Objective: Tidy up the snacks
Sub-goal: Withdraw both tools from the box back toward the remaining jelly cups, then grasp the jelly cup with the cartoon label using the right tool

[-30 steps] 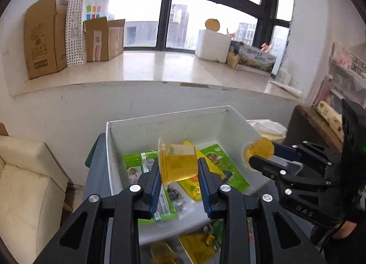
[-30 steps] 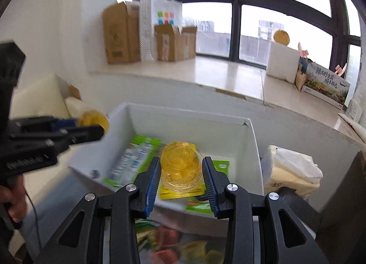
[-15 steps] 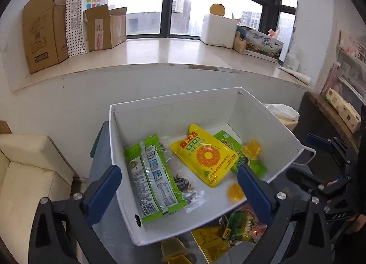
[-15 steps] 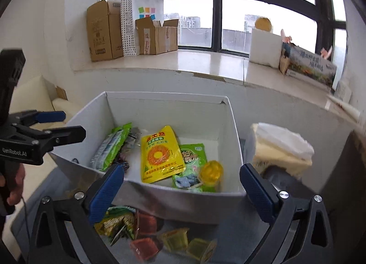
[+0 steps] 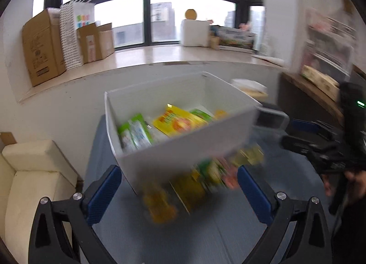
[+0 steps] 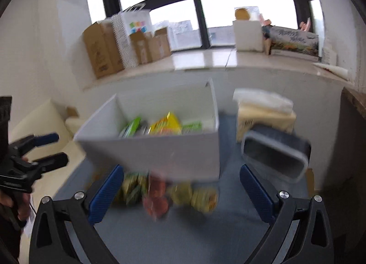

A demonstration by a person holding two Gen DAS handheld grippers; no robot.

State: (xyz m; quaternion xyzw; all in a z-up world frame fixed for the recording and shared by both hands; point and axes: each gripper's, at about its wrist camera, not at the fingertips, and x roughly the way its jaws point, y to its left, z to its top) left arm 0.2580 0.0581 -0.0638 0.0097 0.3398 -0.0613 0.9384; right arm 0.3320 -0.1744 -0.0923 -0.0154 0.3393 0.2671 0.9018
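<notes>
Hovering wide open and empty, left tongs [image 5: 178, 186] and right tongs [image 6: 180, 186] face loose snacks [image 6: 169, 193] beside the white bin [image 6: 160, 152] on the tabletop [image 6: 183, 236]; picking another comes next.

White box [image 5: 183, 149] blocks ahead — loose snacks [image 6: 169, 193] crowd its base

Left claw [image 5: 178, 192] wide, empty; white bin [image 5: 183, 149] ahead, blurred snacks [image 5: 205, 179] below.
</notes>
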